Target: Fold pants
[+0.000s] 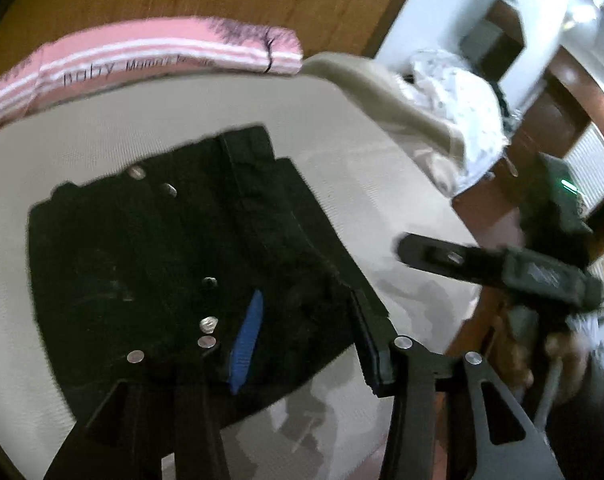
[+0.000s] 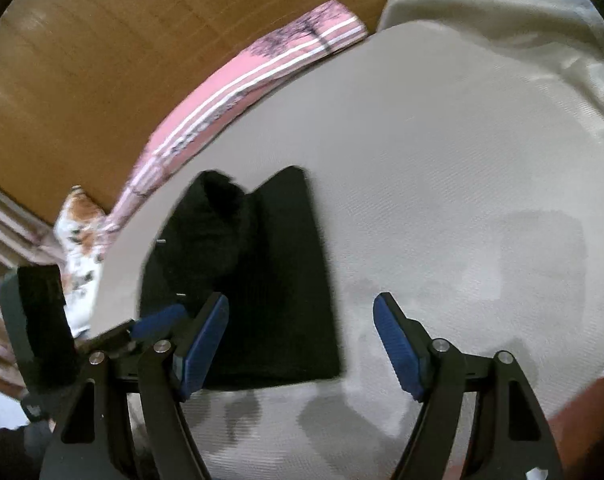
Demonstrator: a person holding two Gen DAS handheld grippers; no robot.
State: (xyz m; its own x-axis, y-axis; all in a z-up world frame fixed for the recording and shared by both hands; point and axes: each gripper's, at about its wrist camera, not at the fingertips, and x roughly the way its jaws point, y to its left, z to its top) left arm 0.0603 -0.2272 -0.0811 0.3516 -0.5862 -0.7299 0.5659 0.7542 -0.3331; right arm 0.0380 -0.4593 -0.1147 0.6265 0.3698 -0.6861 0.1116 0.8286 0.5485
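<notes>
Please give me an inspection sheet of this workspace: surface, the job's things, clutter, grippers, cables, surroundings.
Surface: grey bed sheet, some darker patches.
Job's things: black pants, folded compact, lying flat.
Clutter: pink striped cloth along the far edge; beige blanket; white patterned fabric.
Grippers: left gripper open over the pants; right gripper open, empty.
Cables: nothing seen.
Surroundings: wooden headboard.

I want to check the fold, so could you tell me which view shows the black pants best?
The left wrist view: the folded black pants fill it, with seams and rivets visible. The right wrist view shows them smaller and featureless.
</notes>
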